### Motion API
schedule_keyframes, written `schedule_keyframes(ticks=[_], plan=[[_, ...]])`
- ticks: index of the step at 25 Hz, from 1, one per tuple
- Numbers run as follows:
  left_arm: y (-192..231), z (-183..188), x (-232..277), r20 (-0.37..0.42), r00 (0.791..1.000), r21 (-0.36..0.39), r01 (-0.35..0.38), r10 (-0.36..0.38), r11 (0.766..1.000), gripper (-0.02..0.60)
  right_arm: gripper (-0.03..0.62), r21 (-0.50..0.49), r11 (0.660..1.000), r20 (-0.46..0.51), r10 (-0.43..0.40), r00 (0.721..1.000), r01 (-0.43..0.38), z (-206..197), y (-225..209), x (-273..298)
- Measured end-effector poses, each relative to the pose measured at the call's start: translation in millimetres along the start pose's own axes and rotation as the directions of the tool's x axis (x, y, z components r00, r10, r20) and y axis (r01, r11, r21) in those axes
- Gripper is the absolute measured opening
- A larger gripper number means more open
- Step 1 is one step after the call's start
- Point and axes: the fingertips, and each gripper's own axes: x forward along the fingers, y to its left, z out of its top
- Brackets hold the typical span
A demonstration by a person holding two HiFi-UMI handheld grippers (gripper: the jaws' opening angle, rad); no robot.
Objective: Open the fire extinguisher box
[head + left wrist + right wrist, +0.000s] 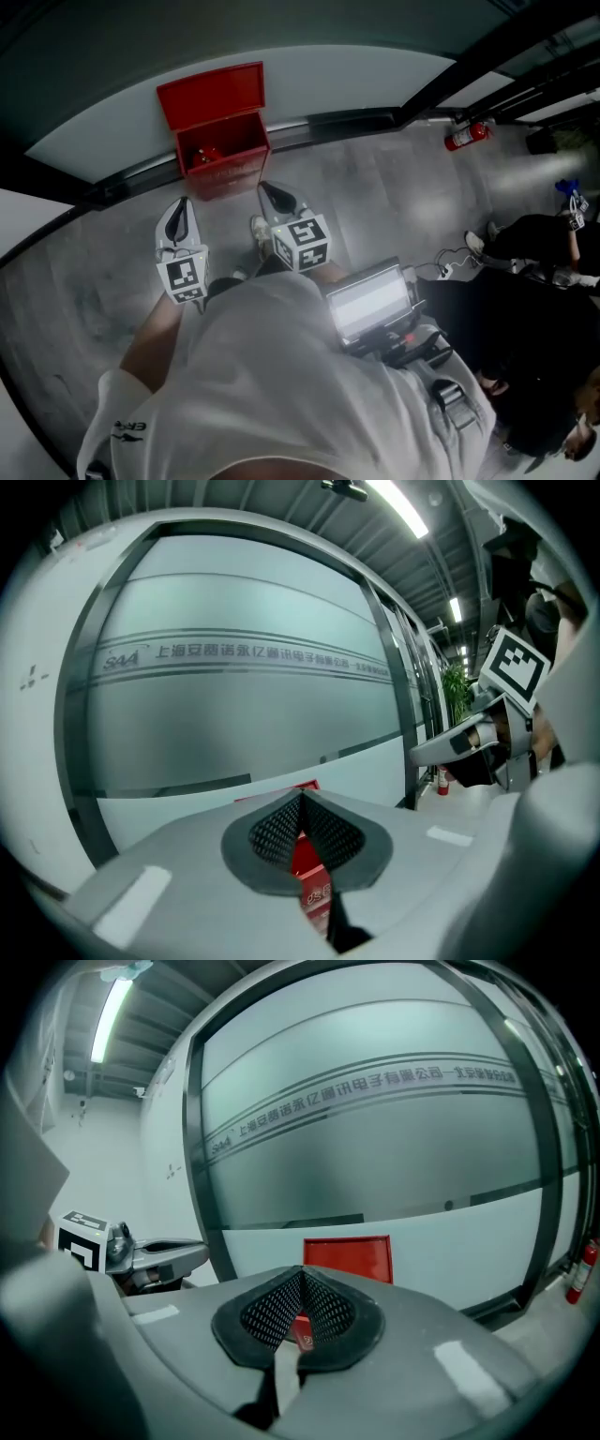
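Already open, the red fire extinguisher box point(225, 159) was seen on the floor point(394, 206) against the wall point(356, 80), its lid point(211, 94) raised upright and an extinguisher point(205, 155) visible inside. The left gripper point(180, 208) and right gripper point(274, 195) were held side by side, each with jaws pressed together on nothing. The box lay straight ahead of both pairs of jaw tips, apart from them.

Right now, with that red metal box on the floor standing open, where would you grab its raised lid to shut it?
Probably the top free edge of the raised red lid, coming from the front and above. It stands upright at the wall behind the red metal box, hinged along its bottom, so only that upper edge is exposed for a pinch.
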Motion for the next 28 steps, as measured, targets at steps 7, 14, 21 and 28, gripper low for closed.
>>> schedule_keyframes(ticks=[7, 14, 21, 28], plan=[[-17.8, -7.1, -45.6, -0.021, 0.999, -0.058, 0.031, -0.032, 0.998, 0.003, 0.012, -0.014, 1.0, -0.019, 0.017, 1.0, -0.017, -12.9, 26.1, -47.8], [-41.8, -7.2, -68.8, -0.025, 0.999, -0.093, 0.026, -0.029, 0.995, 0.003, 0.012, -0.023, 0.998, -0.033, 0.058, 0.998, -0.059, -26.5, 31.5, -75.4], [-58.5, 6.5, -68.6, -0.008, 0.999, -0.087, 0.04, -0.04, 0.995, 0.003, 0.012, -0.022, 0.998, -0.021, 0.06, 0.998, -0.06, -22.3, 22.0, -87.6], [-52.4, -2.7, -60.7, -0.003, 0.999, -0.098, 0.047, -0.047, 0.994, 0.003, 0.012, -0.033, 0.997, -0.02, 0.066, 0.998, -0.067, -27.1, 27.6, -75.6]])
